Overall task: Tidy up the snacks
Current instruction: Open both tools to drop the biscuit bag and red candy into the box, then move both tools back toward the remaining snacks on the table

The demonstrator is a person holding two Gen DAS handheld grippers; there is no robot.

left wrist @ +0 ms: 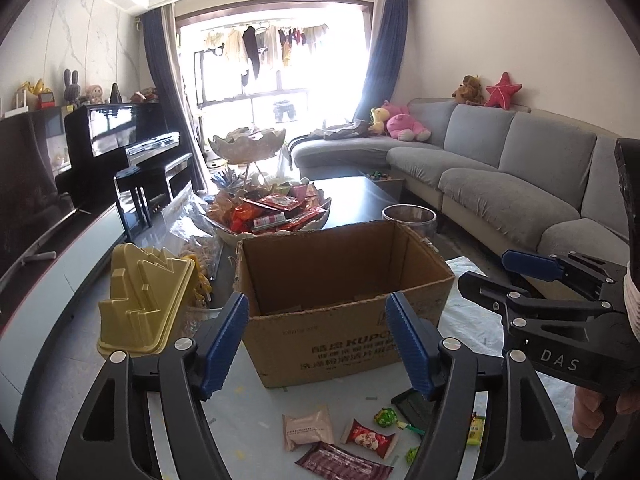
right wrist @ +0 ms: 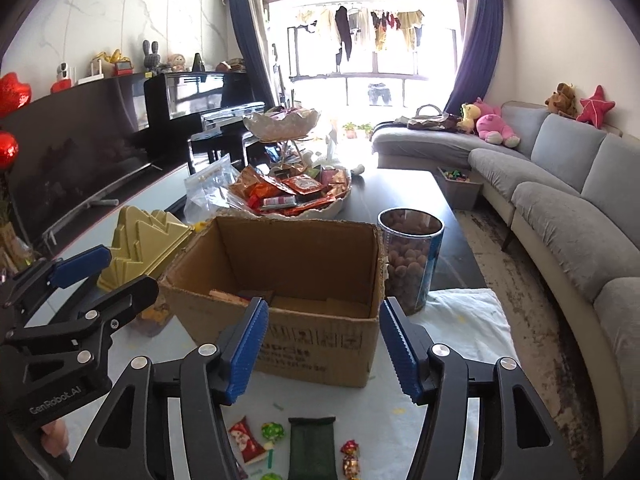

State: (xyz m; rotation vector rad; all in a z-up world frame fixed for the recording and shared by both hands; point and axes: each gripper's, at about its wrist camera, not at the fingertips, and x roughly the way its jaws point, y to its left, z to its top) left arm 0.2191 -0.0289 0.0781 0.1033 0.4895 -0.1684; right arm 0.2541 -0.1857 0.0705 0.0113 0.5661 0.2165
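Note:
An open cardboard box stands on the table in front of both grippers; it also shows in the right wrist view. Loose wrapped snacks lie before it: a pink packet, a red candy, a maroon packet, a green candy. In the right wrist view I see a red packet, a dark green packet and small candies. My left gripper is open and empty above them. My right gripper is open and empty.
A yellow moulded lid sits left of the box. A tiered snack dish heaped with packets stands behind it. A clear jar of nuts stands right of the box. A grey sofa runs along the right.

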